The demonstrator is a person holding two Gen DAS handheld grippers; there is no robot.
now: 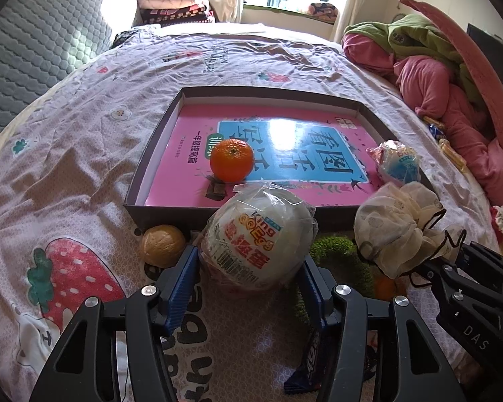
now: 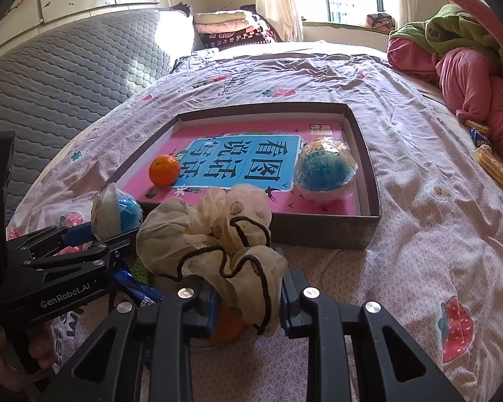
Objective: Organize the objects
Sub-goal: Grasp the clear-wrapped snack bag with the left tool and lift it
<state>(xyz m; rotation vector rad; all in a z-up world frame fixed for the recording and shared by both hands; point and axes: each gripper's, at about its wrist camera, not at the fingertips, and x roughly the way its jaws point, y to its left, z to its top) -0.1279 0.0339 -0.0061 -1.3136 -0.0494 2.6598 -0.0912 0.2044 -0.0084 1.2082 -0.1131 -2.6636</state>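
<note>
The wrapped egg [image 1: 260, 234] has a crinkled, glossy plastic film; the drawstring pouch [image 2: 214, 234] is thin matt cloth. The box [image 2: 322, 231] is matt cardboard, its pink book cover [image 1: 191, 140] glossy. The bedsheet [image 1: 84, 134] is soft printed cloth.

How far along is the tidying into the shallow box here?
Done: an orange and one wrapped egg toy lie in the box. In hand: the left gripper grips a second wrapped egg; the right gripper pinches a cream drawstring pouch. Left: a brown ball and a blue packet on the bedspread.
</note>
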